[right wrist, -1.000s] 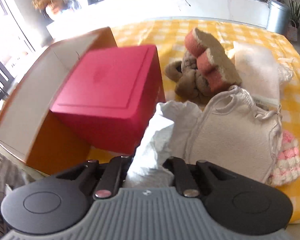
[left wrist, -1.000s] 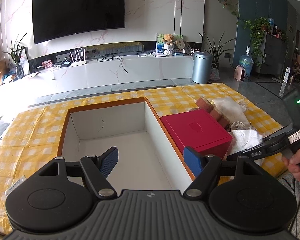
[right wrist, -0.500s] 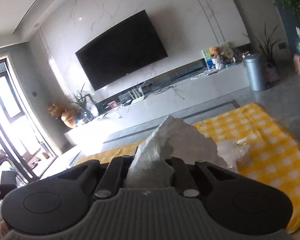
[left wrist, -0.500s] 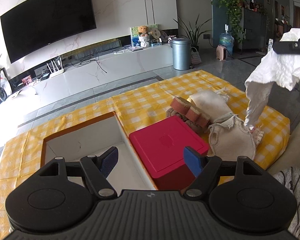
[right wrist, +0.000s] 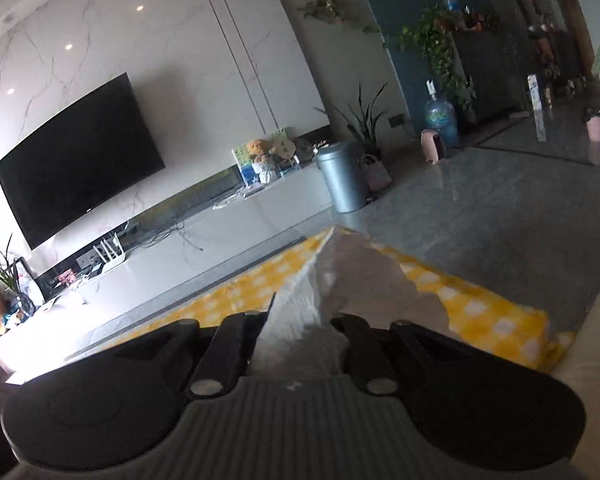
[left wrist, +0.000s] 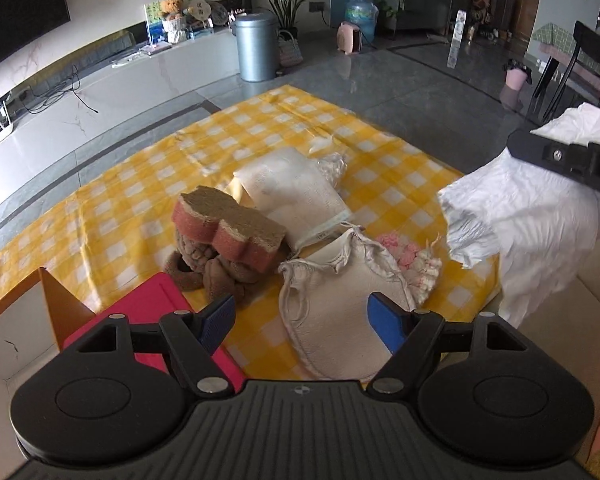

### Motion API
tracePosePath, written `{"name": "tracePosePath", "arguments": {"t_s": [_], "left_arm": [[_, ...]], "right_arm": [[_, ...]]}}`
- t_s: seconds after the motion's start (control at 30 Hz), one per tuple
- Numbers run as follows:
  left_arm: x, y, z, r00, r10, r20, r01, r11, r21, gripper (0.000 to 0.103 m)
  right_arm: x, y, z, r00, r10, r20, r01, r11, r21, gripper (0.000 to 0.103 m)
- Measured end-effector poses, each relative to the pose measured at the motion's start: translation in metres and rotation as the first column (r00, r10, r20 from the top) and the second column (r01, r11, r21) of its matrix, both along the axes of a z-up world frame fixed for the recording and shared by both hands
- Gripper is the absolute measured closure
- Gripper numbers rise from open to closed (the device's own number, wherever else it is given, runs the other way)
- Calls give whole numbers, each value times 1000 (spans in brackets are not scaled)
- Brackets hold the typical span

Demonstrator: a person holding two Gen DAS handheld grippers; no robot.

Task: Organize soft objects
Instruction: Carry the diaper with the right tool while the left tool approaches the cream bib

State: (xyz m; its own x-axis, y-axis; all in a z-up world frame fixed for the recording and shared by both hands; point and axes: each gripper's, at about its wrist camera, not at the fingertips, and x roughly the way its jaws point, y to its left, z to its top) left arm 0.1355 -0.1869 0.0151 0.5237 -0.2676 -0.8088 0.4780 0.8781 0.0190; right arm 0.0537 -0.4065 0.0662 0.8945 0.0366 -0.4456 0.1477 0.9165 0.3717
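Right gripper (right wrist: 300,322) jaws pinching a white cloth (left wrist: 528,216), cloth hanging lengthwise down below them, left gripper (left wrist: 302,322) jaws spread, cream bib (left wrist: 336,300) lying flat between them

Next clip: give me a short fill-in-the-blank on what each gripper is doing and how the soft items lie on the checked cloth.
1. The right gripper is shut on a crumpled ____ cloth.
2. The left gripper is ____ and holds nothing.
3. The pink-edged brown sponge rests on a ____ knitted plush toy.

Missing words: white; open; brown
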Motion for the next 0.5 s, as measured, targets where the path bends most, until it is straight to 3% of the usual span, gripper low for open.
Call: {"name": "tracePosePath", "arguments": {"t_s": [0.17, 0.5], "left_arm": [[22, -30, -27, 997, 19, -77, -16, 999, 35, 15], [67, -57, -66, 976, 135, -172, -126, 990, 62, 11]], "right_arm": [[12, -13, -32, 1000, -7, -16, 8, 1000, 19, 95], [-11, -54, -51, 994, -110, -29, 112, 991, 69, 95]]}}
